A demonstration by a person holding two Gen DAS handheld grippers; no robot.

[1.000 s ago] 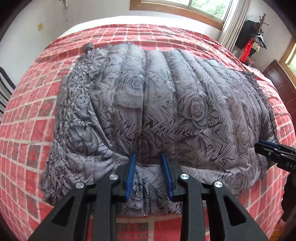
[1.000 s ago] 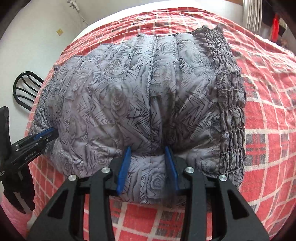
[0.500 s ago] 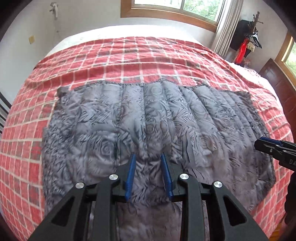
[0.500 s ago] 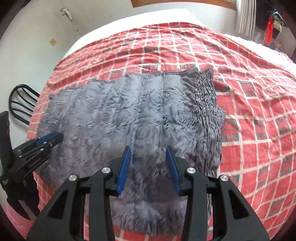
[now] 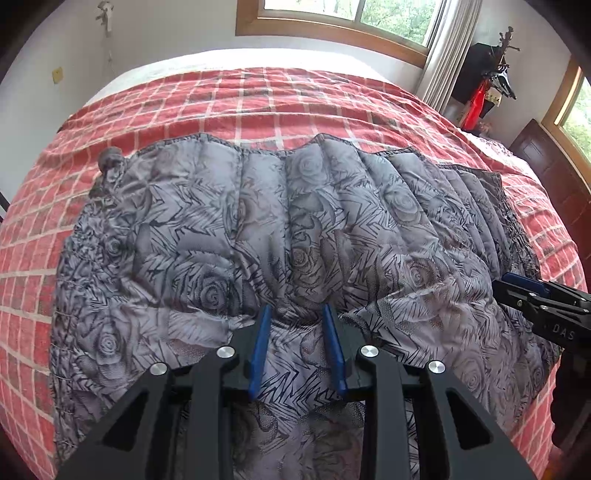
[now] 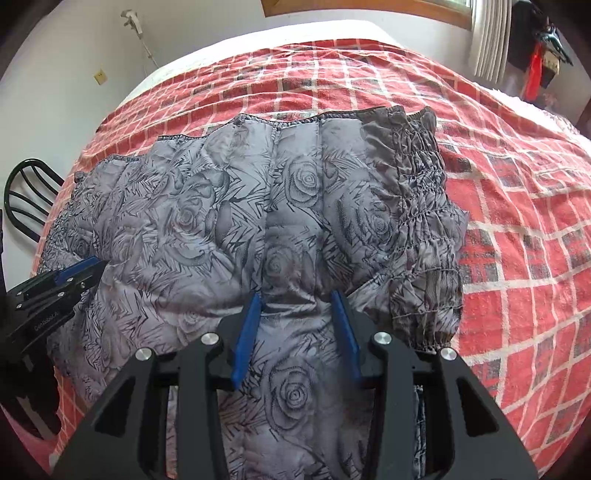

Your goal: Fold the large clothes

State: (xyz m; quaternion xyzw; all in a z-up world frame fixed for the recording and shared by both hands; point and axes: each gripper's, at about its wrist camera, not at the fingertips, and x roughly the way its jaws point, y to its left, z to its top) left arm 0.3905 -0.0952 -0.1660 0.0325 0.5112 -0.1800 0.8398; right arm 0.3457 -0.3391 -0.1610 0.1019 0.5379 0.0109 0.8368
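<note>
Covering most of both views, bed with red plaid blanket, white grid lines. Grey rose-print garment lies spread across the blanket, quilted channels running away from cameras, smocked elastic band along its right edge, near hem lifted and bunched toward the grippers. Window with wood frame behind the bed, black chair at left of the bed, dark clothes rack with red item in the far corner.

Left gripper low at near edge, level, pointing forward over the bed; blue pads spread with a fold of garment fabric bunched between them, pinching it. Seen from the right wrist view its side reads "GenRobot.A" partly, rest cut off. Right gripper same pose, beside it to the right, well apart; blue pads hold a ridge of the garment's hem near the smocked band. Its body in the left wrist view shows "DAS", rest cut off.
</note>
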